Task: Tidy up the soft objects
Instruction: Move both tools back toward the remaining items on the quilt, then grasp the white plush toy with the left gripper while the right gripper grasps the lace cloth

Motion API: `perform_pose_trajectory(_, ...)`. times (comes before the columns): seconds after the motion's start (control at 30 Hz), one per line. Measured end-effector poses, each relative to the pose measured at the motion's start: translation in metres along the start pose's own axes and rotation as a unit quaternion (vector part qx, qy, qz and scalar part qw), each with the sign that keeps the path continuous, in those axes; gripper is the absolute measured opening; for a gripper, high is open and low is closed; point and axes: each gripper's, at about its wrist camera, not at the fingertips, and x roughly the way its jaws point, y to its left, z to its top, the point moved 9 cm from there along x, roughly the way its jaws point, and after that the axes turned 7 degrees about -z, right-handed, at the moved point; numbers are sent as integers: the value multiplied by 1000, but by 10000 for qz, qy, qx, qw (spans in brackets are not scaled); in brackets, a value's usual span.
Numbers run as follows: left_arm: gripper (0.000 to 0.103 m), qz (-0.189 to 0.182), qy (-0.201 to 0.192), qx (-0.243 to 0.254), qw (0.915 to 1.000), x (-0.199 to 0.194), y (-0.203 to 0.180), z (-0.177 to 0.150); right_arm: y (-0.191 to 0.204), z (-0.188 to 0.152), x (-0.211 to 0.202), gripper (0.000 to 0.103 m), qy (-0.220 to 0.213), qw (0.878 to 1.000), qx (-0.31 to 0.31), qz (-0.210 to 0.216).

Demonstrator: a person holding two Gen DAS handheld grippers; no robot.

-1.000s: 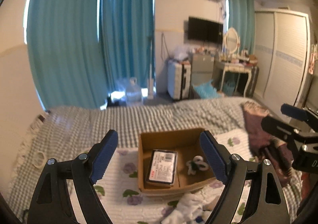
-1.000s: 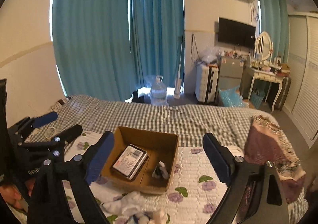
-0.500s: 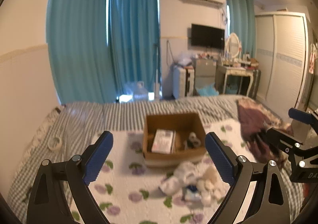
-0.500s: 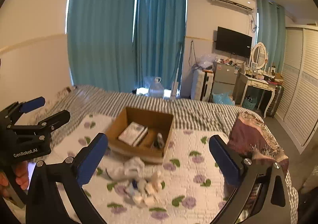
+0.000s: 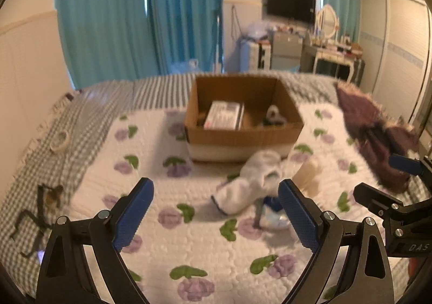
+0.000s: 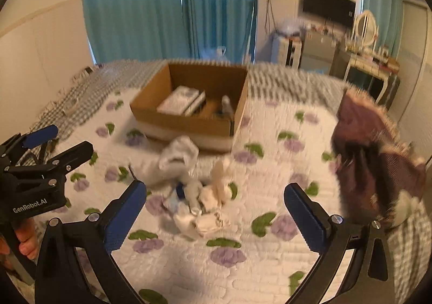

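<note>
A pile of small soft things, mostly white and cream socks (image 6: 199, 196), lies on the flowered quilt (image 6: 270, 250) in front of a cardboard box (image 6: 194, 120). The same pile (image 5: 251, 185) and box (image 5: 243, 139) show in the left wrist view. A flat packet (image 5: 224, 115) and a small white and black item (image 5: 274, 115) lie in the box. My left gripper (image 5: 216, 212) is open and empty, above the quilt just short of the pile. My right gripper (image 6: 216, 217) is open and empty, over the near side of the pile.
A purple fringed cloth (image 6: 372, 153) lies at the quilt's right edge. A roll of tape (image 5: 59, 139) and a dark tangled item (image 5: 40, 209) lie on the checked sheet at the left. Curtains, a dresser and a wardrobe stand beyond the bed.
Both grippers have drawn back from over the box and then tilted down and closer to the sock pile. Both stay open. The pile and box have not moved.
</note>
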Motion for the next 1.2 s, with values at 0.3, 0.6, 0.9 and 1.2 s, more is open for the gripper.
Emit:
perform_pose_trajectory(0.3, 94, -160, 700, 56, 9974, 65, -5, -35, -6, -48, 85, 96, 964, 9953, 128, -6)
perform_pose_trajectory(0.6, 93, -447, 1289, 177, 9905, 98, -22, -60, -4, -73, 132, 84, 1593, 9868, 215, 177)
perform_pose_trajectory(0.9, 93, -481, 1323, 197, 9899, 94, -26, -62, 6, -77, 130, 36, 1611, 9857, 100, 477)
perform_pose_trajectory(1.2, 93, -821, 1448, 179, 9859, 78, -61, -67, -17, -53, 82, 35, 1031, 9936, 237, 398)
